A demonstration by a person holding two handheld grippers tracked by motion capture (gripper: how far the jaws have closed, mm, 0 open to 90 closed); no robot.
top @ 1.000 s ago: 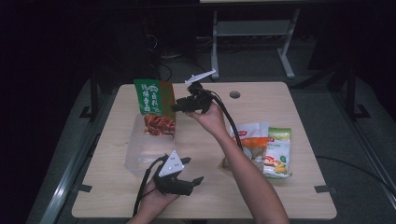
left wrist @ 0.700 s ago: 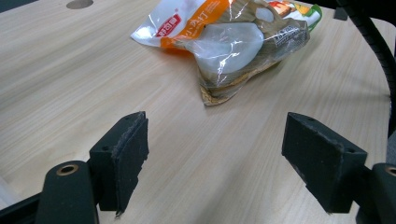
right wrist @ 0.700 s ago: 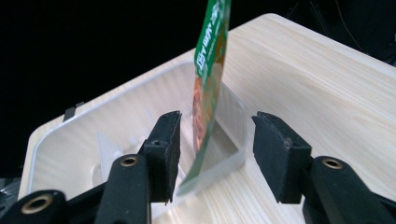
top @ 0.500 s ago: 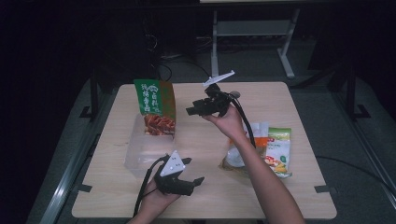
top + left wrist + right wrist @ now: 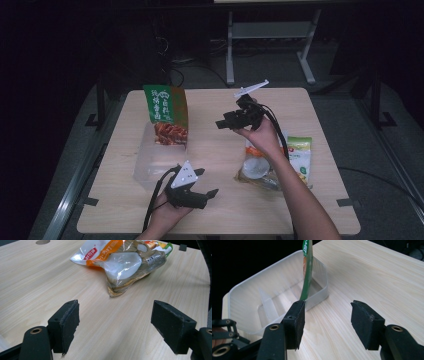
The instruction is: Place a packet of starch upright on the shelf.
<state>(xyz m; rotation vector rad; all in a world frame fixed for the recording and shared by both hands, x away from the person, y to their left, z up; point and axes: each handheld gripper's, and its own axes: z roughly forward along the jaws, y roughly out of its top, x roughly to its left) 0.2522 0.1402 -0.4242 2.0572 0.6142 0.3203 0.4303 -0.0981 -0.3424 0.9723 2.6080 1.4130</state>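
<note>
A green snack bag [image 5: 166, 114] stands upright at the far end of a clear plastic container [image 5: 148, 169] on the left of the table. In the right gripper view the green bag [image 5: 307, 270] is edge-on inside the container [image 5: 242, 293]. My right gripper [image 5: 223, 123] hovers over the table's middle, right of the bag, open and holding nothing [image 5: 327, 315]. My left gripper [image 5: 206, 193] rests near the front edge, open and empty [image 5: 115, 322], and faces a clear snack bag with orange print [image 5: 122, 262].
Two snack bags lie at the right: a clear one [image 5: 256, 169] beside the right forearm and a yellow-green one [image 5: 301, 156] farther right. A round hole [image 5: 42, 242] marks the tabletop. Bare wood lies between the container and these bags.
My right gripper has drawn away from the green bag, moving right and slightly toward the person. The bag stays standing in the container. The left gripper has not moved.
</note>
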